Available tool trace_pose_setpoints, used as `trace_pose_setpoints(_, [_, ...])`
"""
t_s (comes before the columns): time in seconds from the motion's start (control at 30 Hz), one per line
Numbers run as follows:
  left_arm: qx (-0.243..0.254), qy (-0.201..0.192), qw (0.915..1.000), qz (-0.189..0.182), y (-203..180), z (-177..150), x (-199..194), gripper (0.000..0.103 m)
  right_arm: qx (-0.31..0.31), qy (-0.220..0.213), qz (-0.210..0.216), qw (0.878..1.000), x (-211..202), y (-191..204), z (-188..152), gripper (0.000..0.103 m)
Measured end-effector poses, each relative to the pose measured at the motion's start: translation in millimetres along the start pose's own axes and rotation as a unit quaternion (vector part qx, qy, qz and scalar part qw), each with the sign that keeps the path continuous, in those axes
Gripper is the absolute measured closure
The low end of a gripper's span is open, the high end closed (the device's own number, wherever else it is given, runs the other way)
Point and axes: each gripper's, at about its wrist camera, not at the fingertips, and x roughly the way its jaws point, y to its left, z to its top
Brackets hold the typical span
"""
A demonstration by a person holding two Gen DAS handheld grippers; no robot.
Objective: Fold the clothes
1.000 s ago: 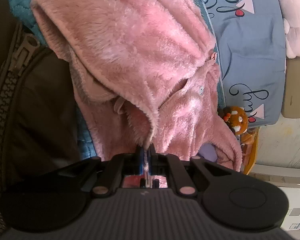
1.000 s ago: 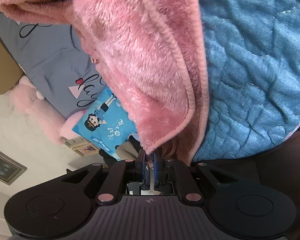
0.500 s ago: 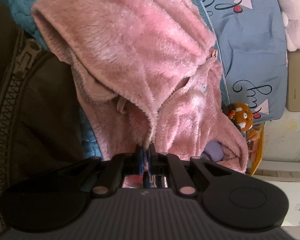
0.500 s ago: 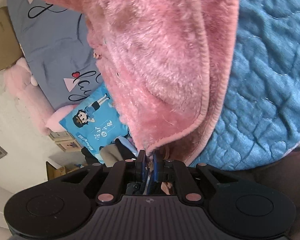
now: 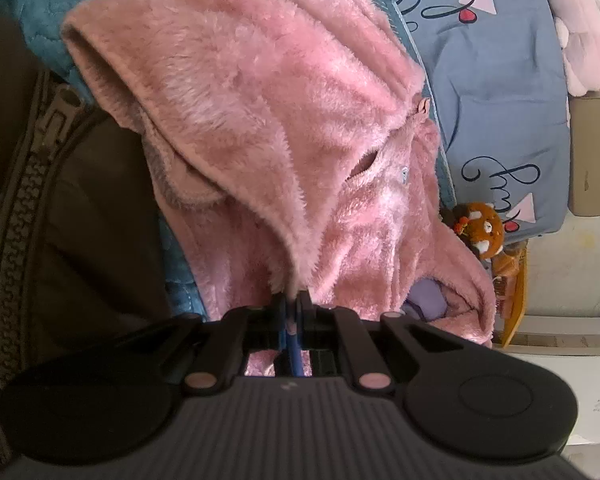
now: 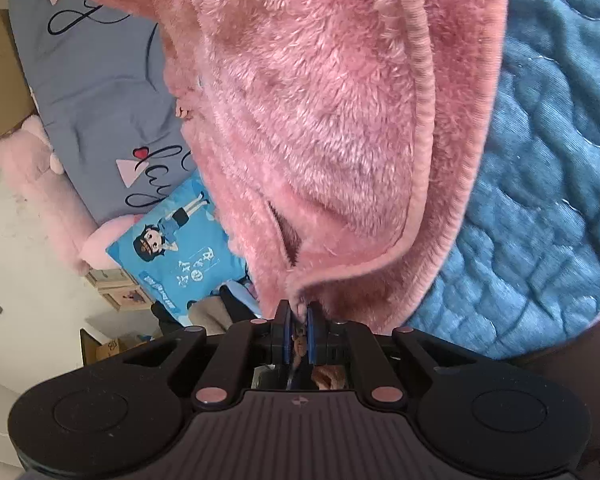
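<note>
The pink fleece garment (image 5: 260, 128) is held up over the blue quilt (image 6: 540, 200), its length running away from both grippers toward the grey pillow (image 5: 500, 80). Its hem is pinched tight by the left gripper (image 5: 294, 304), and a bound edge is clamped by the right gripper (image 6: 299, 312).

Bright daylight, soft shadows, sharp centres, fisheye-warped dark edges.

Left tool (image 5: 293, 306) clamped on hem of pink fleece garment (image 5: 268, 128) (fabric fold pinched between pads). Garment drapes over teal quilt (image 5: 40, 12). Dark zippered jacket (image 5: 60, 220) at left; grey-blue lettered bedding (image 5: 496, 80) at right.
</note>
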Motion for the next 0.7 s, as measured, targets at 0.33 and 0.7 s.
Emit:
trace_pose_setpoints(0.33, [-0.025,0.014,0.9996,-0.006,12.1,9.2,1.8,0.098,0.018,0.037,0.0,0.999,-8.7,-3.9,3.9,0.085])
trace_pose_setpoints(0.7, [-0.007,0.016,0.9998,0.009,9.6,13.5,10.7,0.098,-0.568,0.13,-0.123,0.803,-6.6,120.9,-39.4,0.086])
